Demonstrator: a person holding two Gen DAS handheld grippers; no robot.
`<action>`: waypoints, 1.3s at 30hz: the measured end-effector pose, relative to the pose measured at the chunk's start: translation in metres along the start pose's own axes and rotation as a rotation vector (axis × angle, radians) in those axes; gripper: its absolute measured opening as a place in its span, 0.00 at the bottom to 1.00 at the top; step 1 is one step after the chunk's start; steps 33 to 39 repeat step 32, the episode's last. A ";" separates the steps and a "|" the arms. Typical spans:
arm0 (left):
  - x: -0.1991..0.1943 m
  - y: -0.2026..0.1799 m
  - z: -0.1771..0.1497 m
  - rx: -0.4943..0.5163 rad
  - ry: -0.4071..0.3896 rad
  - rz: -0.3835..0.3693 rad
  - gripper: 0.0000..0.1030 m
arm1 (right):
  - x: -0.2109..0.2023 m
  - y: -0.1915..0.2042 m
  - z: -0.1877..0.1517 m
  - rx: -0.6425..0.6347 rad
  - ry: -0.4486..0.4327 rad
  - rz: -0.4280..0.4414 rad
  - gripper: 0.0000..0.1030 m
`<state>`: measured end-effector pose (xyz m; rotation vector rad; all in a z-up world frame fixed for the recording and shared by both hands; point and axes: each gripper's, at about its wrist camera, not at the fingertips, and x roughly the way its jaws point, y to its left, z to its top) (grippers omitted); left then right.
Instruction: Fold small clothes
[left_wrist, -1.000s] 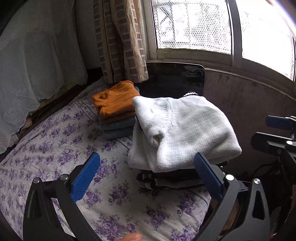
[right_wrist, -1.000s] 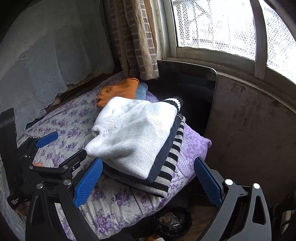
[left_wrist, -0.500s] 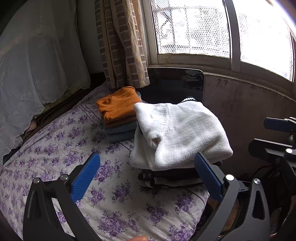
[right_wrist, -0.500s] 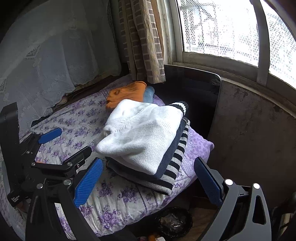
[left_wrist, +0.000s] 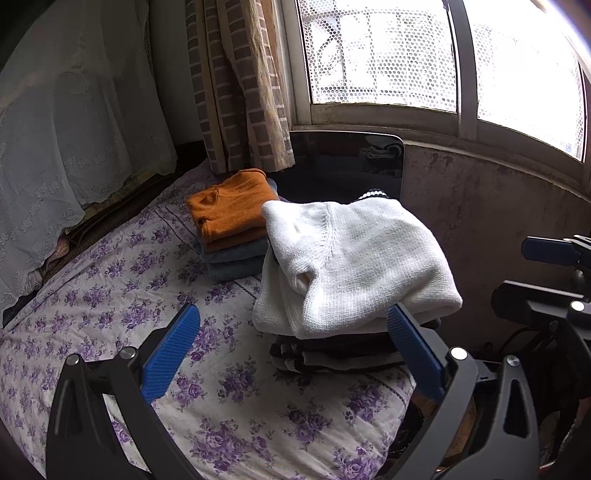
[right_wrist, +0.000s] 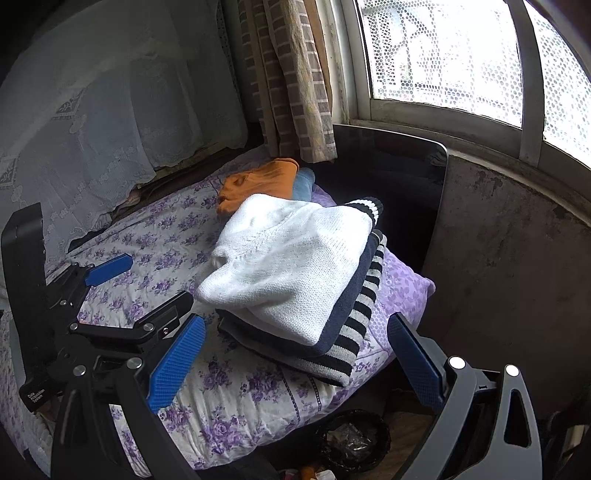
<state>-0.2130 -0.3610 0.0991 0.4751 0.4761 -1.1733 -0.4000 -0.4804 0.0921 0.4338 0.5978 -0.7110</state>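
On the bed (left_wrist: 110, 302), a folded white sweater (left_wrist: 362, 266) tops a stack by an orange top (left_wrist: 231, 210). Left tool (left_wrist: 291, 354) and right tool (right_wrist: 295, 362) hover spread, holding nothing.

White knit sweater (left_wrist: 354, 266), orange top (left_wrist: 229, 206), purple-flowered bedcover (left_wrist: 110, 295), perhaps quilted

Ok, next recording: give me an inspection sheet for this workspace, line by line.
Surface: purple-flowered white bedsheet, mostly bare.
Job's things: white knitted sweater folded on top of a navy and a striped garment; folded orange top on grey-blue folded clothes.
Clutter: dark bin on the floor beside the bed.
Grippers: left gripper and right gripper both open, empty, clear of the clothes.
Cables: nothing seen.
Surroundings: checked curtain, window, lace cover.
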 end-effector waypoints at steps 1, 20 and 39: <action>-0.001 0.000 0.000 0.002 -0.007 0.002 0.96 | 0.000 0.000 0.000 0.000 0.000 0.001 0.96; 0.000 -0.003 -0.002 0.023 0.001 -0.009 0.96 | -0.002 -0.003 0.000 0.019 -0.001 0.017 0.96; 0.006 0.002 -0.006 0.003 0.026 -0.006 0.96 | -0.001 -0.004 0.002 0.024 0.000 0.032 0.96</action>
